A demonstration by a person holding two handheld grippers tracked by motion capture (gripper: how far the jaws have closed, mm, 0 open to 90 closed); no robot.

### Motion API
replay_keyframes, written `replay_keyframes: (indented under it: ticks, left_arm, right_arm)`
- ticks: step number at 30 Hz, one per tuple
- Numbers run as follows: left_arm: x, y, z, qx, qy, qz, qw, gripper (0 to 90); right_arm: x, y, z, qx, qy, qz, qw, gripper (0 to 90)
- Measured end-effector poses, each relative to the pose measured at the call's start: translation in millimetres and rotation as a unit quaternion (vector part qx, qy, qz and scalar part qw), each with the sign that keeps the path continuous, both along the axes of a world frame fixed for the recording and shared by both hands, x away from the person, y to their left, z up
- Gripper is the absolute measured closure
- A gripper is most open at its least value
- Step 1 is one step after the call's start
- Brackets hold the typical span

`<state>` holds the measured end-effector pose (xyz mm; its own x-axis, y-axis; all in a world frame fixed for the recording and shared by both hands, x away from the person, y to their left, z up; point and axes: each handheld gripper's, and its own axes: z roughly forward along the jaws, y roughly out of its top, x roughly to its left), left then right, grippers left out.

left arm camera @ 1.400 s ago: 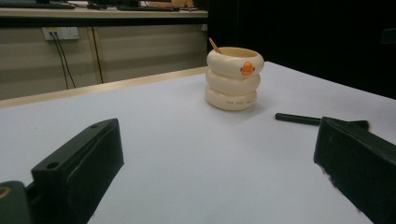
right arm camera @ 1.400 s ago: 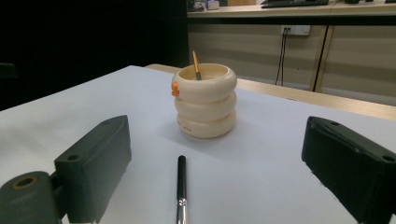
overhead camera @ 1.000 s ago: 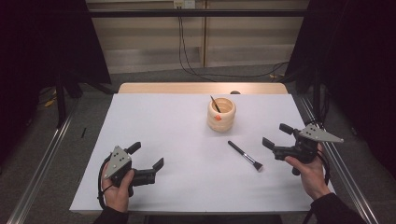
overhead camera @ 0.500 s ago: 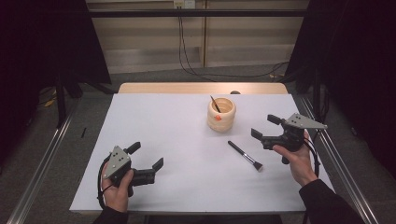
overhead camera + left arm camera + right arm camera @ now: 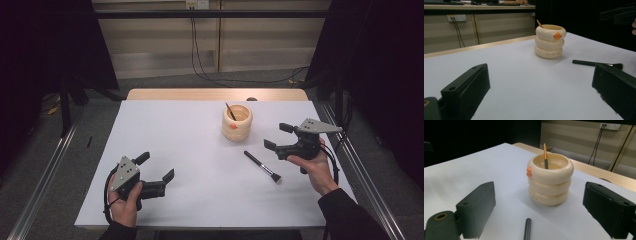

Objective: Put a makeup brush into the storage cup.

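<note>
A cream ring-shaped cup (image 5: 237, 122) with an orange duck bill stands right of the table's middle, a thin brush (image 5: 230, 111) leaning inside it. The cup (image 5: 549, 179) looms close in the right gripper view and sits farther off as cup (image 5: 550, 41) in the left gripper view. A black makeup brush (image 5: 262, 166) lies flat in front of the cup. My right gripper (image 5: 278, 136) hovers open just right of that brush, jaws pointing at the cup. At the front left my left gripper (image 5: 156, 167) is held open and empty above the sheet.
A white sheet (image 5: 175, 140) covers the table, with a wooden strip (image 5: 200, 94) along the far edge. Metal rails run down both sides. A small dark object (image 5: 251, 99) lies on the far edge. Wide bare sheet lies between the grippers.
My right gripper has moved left and forward, from the table's right edge toward the cup and the black brush. The left gripper has stayed put.
</note>
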<state>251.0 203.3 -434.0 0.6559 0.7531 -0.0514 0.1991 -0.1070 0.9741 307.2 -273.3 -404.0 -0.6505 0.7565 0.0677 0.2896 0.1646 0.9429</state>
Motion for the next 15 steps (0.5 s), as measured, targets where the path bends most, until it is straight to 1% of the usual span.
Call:
replay_keyframes:
  ticks: [2, 3, 5, 6, 7, 9, 11, 12, 13, 14, 15]
  left_arm:
    - [0.1, 0.3, -0.1, 0.0, 0.0, 0.0, 1.0, 1.3]
    - [0.1, 0.4, -0.1, 0.001, -0.001, 0.0, 1.0, 1.3]
    - [-0.3, 0.5, 0.1, 0.002, -0.001, 0.004, 1.0, 1.3]
    - [0.0, 1.0, 0.1, 0.002, -0.001, 0.002, 1.0, 1.3]
    - [-0.1, 0.7, -0.1, 0.001, 0.0, 0.005, 1.0, 1.3]
    - [0.4, 0.8, -0.2, 0.0, 0.0, 0.005, 1.0, 1.3]
    - [0.3, 1.3, 0.0, 0.002, -0.001, 0.005, 1.0, 1.3]
    - [0.4, 1.4, 0.0, 0.003, -0.001, 0.005, 1.0, 1.3]
    - [0.4, 1.1, -0.2, 0.0, -0.001, 0.005, 1.0, 1.3]
    - [0.6, 1.0, -0.4, 0.0, 0.0, 0.006, 1.0, 1.3]
    - [0.9, 1.0, -0.6, -0.001, 0.001, 0.004, 1.0, 1.3]
  right_arm:
    - [0.5, 0.4, -1.2, -0.005, 0.006, 0.0, 1.0, 7.5]
    - [1.1, 0.4, -1.5, -0.002, 0.009, -0.002, 1.0, 8.9]
    - [1.8, -0.1, -1.7, -0.006, 0.01, -0.006, 0.9999, 9.7]
    - [2.1, -0.4, -1.6, -0.007, 0.013, -0.006, 0.9999, 11.3]
    - [2.8, -0.3, -1.9, -0.007, 0.015, -0.005, 0.9999, 13.2]
    - [2.8, -0.7, -2.0, -0.015, 0.016, -0.004, 0.9997, 17.8]
    - [3.1, -0.5, -1.9, -0.017, 0.02, 0.002, 0.9996, 20.3]
    - [3.4, -0.4, -1.7, -0.016, 0.023, 0.006, 0.9996, 24.0]
    - [3.5, -0.1, -1.1, -0.021, 0.025, 0.006, 0.9994, 26.6]
    - [4.3, 0.1, -0.4, -0.025, 0.031, 0.014, 0.9991, 27.6]
    - [5.1, 0.3, 0.8, -0.03, 0.044, 0.015, 0.9985, 27.7]
